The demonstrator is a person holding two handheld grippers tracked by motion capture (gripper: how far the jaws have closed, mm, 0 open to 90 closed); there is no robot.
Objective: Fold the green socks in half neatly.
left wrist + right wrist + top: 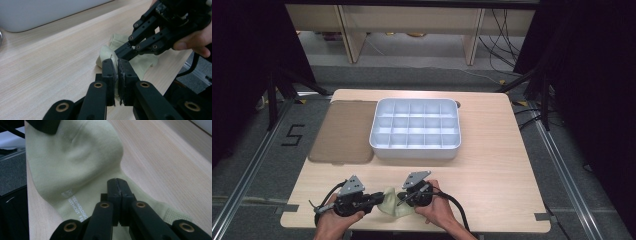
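A pale green sock (390, 204) lies bunched at the table's front edge, between my two grippers. From the left, my left gripper (379, 198) comes in with its jaws shut on a fold of the sock (142, 62); in the left gripper view (117, 67) pale fabric shows between the pads. Opposite it, my right gripper (401, 199) is shut on the sock too, its tips (119, 53) pinching the fabric just beyond the left jaws. In the right gripper view (116, 182) the sock (75, 165) has white lettering and rises toward the left gripper (45, 125).
A white tray (414, 151) divided into several empty compartments stands mid-table, its wall also in the left gripper view (37, 12). A brown flat mat (344, 132) lies to its left. The table's front edge (492, 231) runs just under both hands.
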